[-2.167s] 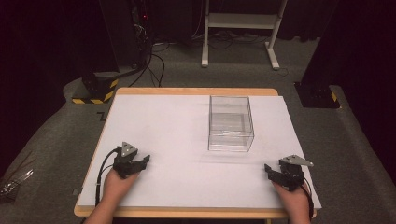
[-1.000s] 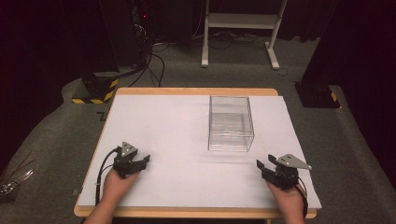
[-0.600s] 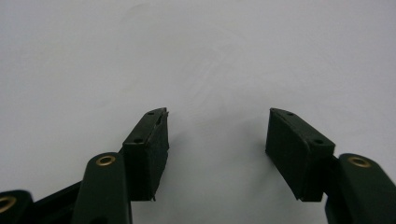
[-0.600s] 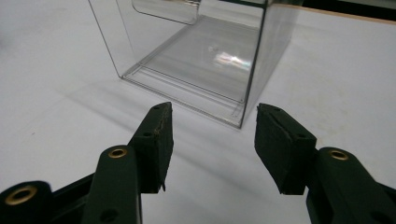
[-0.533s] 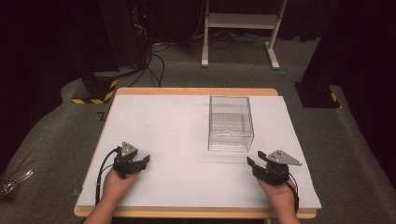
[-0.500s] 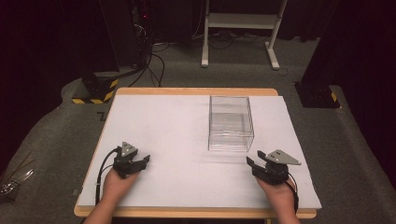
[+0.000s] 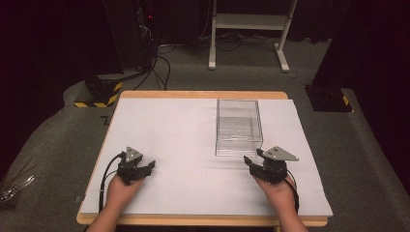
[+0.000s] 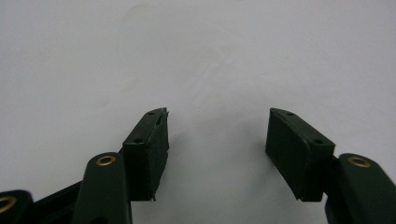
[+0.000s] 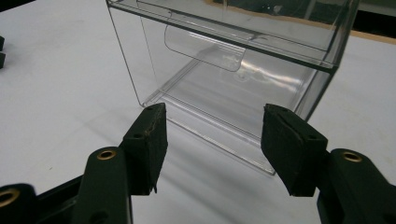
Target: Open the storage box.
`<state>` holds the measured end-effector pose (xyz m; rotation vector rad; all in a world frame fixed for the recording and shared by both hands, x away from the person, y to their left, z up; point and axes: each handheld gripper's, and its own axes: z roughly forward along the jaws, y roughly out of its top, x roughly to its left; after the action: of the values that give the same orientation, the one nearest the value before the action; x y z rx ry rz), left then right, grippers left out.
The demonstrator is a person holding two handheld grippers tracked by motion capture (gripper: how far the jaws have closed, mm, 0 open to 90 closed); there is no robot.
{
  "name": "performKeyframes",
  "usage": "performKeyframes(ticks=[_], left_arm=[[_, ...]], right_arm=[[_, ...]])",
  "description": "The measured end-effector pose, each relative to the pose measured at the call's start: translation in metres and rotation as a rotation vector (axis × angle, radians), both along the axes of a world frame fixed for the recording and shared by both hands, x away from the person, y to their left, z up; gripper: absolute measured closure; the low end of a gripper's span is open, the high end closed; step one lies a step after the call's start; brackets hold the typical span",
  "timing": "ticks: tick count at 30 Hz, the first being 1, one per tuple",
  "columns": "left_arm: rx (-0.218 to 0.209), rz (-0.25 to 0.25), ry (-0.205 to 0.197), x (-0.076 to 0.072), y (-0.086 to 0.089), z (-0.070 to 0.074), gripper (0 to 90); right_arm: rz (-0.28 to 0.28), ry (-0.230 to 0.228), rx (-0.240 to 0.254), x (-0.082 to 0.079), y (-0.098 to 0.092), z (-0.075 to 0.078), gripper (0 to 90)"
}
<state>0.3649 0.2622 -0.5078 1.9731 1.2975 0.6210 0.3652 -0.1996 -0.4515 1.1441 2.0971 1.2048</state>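
Note:
A clear plastic box (image 7: 239, 126) stands on the white table (image 7: 174, 125), right of centre. My right gripper (image 7: 253, 158) sits just in front of the box's near right corner, open, its jaws having just been opening with nothing between them. In the right gripper view the clear box (image 9: 233, 60) rises close ahead of the right gripper (image 9: 212, 122), showing a handle tab on its near wall. My left gripper (image 7: 146, 166) rests at the near left of the table, open. In the left gripper view the left gripper (image 8: 215, 126) points at bare white surface.
The table's wooden edge (image 7: 203, 95) runs along the far side. Beyond it on the floor are a white stand (image 7: 246, 29), cables (image 7: 159, 63) and a yellow-black striped base (image 7: 99, 92). A dark block (image 7: 329, 99) lies at the right.
My right gripper has moved left and forward toward the clear box, and its jaws stand a little wider. The left gripper has stayed in place.

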Motion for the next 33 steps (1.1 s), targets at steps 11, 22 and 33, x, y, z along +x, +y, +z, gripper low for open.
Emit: performKeyframes(ticks=[11, 22, 33], left_arm=[[0.000, 0.000, 0.000, 0.000, 0.000, 0.000, 39.4], [0.001, 0.000, 0.000, 0.000, 0.000, 0.000, 39.4], [0.001, 0.000, -0.002, 0.000, 0.000, 0.000, 39.4]], right_arm=[[0.010, -0.003, 0.013, 0.013, 0.008, -0.003, 40.0], [0.005, -0.001, 0.022, 0.028, 0.005, -0.006, 41.3], [0.043, -0.011, 0.055, 0.035, 0.007, -0.007, 49.1]])
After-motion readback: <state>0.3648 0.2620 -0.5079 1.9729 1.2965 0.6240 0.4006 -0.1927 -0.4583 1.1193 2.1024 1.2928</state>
